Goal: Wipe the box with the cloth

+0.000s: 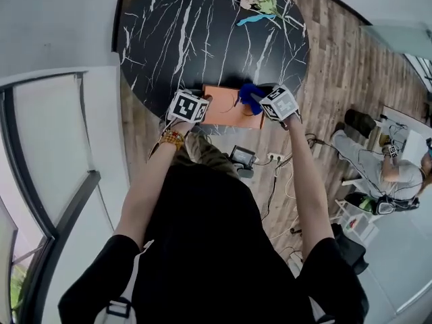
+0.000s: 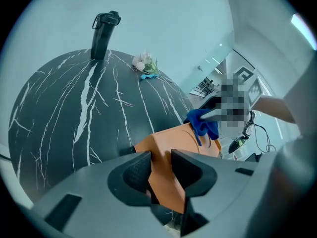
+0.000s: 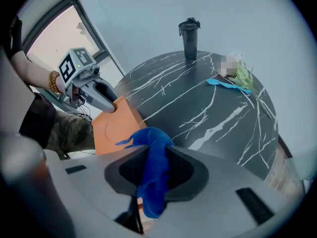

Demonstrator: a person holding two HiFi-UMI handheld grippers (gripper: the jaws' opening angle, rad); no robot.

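The box (image 1: 231, 106) is clamped near one corner by the fingers of the left gripper (image 2: 161, 165), at the edge of the counter (image 1: 202, 39). The cloth (image 3: 156, 148) is pinched in the closed fingers of the right gripper (image 3: 157, 168). Under heavy wiping pressure, the box may be twisted loose or pushed off.

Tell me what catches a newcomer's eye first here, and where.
An orange box sits at the near edge of the round black marble table, clamped in the left gripper. The right gripper pinches a blue cloth at the box's right end. A black bottle stands at the far edge.
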